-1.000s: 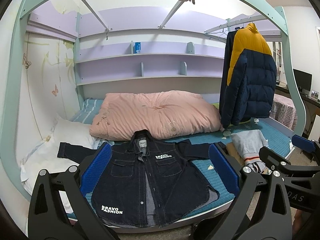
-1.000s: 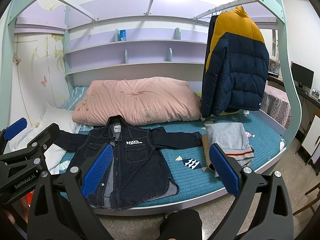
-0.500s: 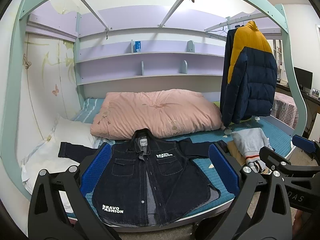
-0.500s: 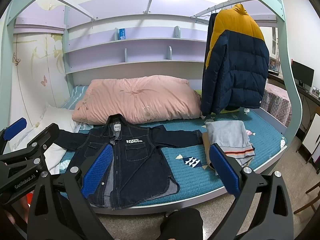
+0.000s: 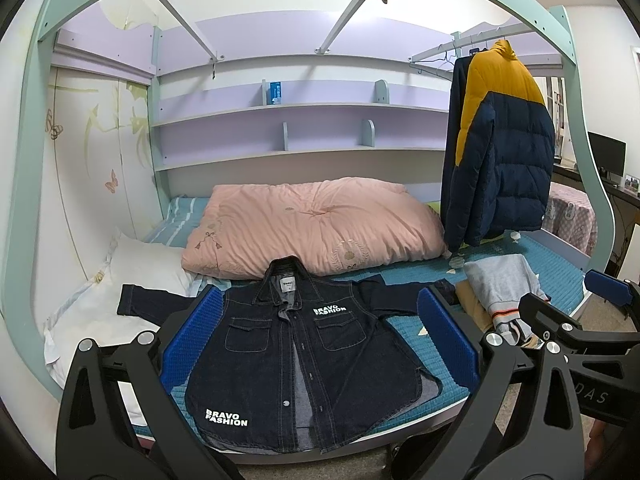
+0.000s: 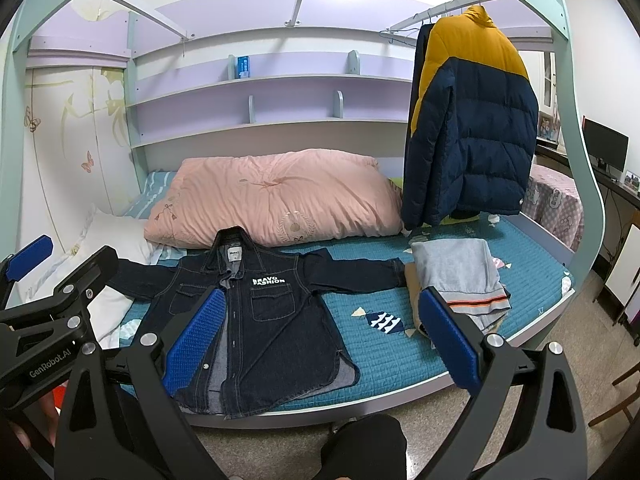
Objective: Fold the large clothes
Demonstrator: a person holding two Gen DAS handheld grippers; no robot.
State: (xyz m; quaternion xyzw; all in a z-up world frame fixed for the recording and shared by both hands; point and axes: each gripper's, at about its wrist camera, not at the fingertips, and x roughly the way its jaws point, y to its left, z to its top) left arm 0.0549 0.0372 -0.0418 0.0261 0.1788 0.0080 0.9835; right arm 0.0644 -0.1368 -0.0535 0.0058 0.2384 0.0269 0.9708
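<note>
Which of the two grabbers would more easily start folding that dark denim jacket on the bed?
Probably the left gripper: the dark denim jacket sits squarely between its open fingers, whereas from the right gripper it lies off to the left.

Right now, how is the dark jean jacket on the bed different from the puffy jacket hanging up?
The jean jacket lies flat on the bed with its sleeves spread out; the puffy jacket hangs upright from a rail. The jean jacket is one dark blue with white words on it; the puffy jacket is navy with a yellow top. The jean jacket looks thin, the puffy jacket thick and quilted. Both are unfolded, with nothing holding them.
</note>
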